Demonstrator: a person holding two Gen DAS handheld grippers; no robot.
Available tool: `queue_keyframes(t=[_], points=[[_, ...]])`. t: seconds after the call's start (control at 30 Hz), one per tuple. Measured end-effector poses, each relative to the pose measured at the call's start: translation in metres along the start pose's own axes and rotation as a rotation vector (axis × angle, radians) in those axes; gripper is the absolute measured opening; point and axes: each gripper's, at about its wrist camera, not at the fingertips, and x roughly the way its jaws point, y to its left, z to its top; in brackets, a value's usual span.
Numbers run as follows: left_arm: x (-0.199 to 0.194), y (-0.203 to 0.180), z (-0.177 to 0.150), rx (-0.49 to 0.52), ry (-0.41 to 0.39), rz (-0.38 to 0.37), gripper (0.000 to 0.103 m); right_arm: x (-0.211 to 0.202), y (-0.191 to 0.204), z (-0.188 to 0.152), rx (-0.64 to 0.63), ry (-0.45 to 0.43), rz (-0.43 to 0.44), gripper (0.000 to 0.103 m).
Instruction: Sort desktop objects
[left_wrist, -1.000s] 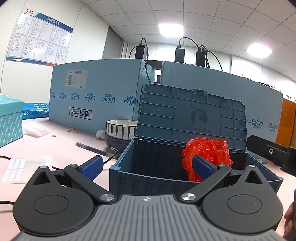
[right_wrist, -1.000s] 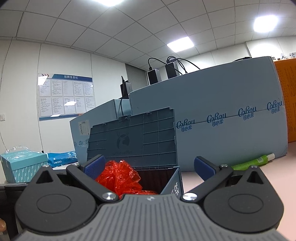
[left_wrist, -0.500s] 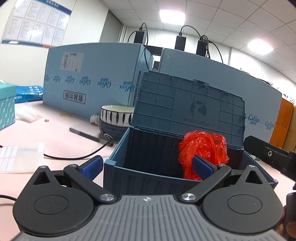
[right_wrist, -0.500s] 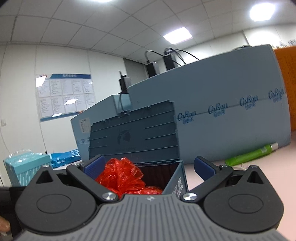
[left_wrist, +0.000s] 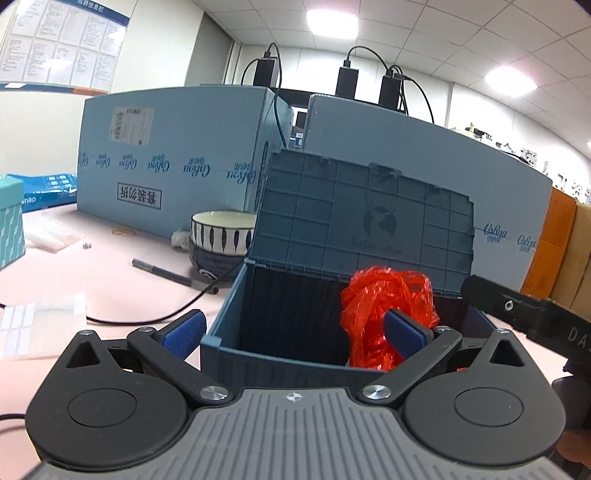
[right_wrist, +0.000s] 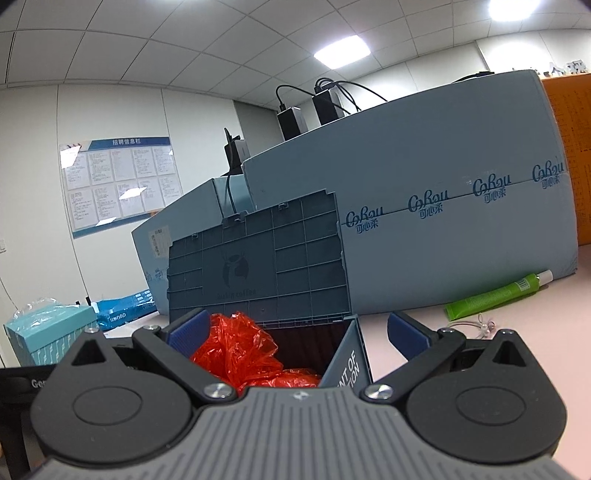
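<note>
A blue-grey storage box (left_wrist: 236, 317) stands open on the pink desk, its lid (left_wrist: 362, 221) upright. A crumpled red plastic bag (left_wrist: 384, 306) lies inside at the right; it also shows in the right wrist view (right_wrist: 240, 350). My left gripper (left_wrist: 293, 328) is open and empty, just in front of the box's near wall. My right gripper (right_wrist: 297, 330) is open and empty, above the box's right corner (right_wrist: 351, 362). The right gripper's body shows in the left wrist view (left_wrist: 524, 314).
Left of the box are a striped bowl (left_wrist: 221, 229) on a dark bowl, a grey pen (left_wrist: 162, 273), a black cable (left_wrist: 147, 317) and a teal box (left_wrist: 9, 218). A green tube (right_wrist: 495, 295) and a hair tie (right_wrist: 476, 325) lie to the right. Large blue cartons (left_wrist: 173, 147) stand behind.
My left gripper has risen and tilted down, so more of the box's inside shows. My right gripper has shifted slightly, with the box lower in its view. Both stay open.
</note>
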Motion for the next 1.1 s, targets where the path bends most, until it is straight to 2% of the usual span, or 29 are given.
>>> queue_keyframes(t=[0.67,1.1], points=[[0.027,0.001,0.007,-0.02,0.016,0.0,0.103,0.024,-0.023,0.022,0.025,-0.009,0.027,0.103],[0.03,0.009,0.015,-0.079,-0.025,-0.04,0.103,0.033,-0.028,0.028,-0.005,-0.017,0.059,0.103]])
